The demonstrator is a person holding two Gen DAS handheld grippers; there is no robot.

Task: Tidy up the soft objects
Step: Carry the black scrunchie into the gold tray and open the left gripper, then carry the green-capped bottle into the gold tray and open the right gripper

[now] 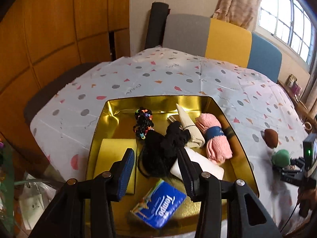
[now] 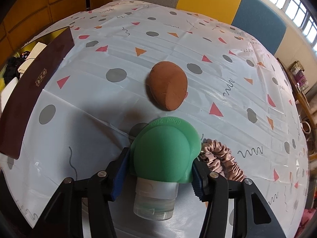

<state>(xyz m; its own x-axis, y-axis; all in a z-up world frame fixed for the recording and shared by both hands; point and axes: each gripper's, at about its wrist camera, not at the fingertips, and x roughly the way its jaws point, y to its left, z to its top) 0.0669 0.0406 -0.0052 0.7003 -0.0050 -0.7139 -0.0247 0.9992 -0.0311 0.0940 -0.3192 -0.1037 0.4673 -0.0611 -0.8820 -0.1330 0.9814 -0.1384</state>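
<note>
Now my right tongs [image 2: 158,163] hold the green bottle [image 2: 164,148] by its soft sides, cap toward me, low over the surface [image 2: 118,39]. My left tongs [image 1: 156,170] are half open and hold nothing. They hang over the gold tin [image 1: 233,123], which already has the tissues [image 1: 158,206], the pink yarn [image 1: 216,138], a beige cloth [image 1: 190,127], black hair ties [image 1: 144,125] and a yellow sponge [image 1: 115,154] in it.

What could go wrong? The bottle is squishy and smooth, so I think it could pop out of the pads if I squeeze too hard or swing it fast. I could also bump the tin's dark wall [image 2: 29,91] on the way over. The left tongs sit right above the tin, so my two tools could knock together there.

Only the right view shows the pink scrunchie [image 2: 223,158], just beside the bottle. It also shows the brown sponge [image 2: 168,85] up close. Only the left view shows what lies inside the tin.
</note>
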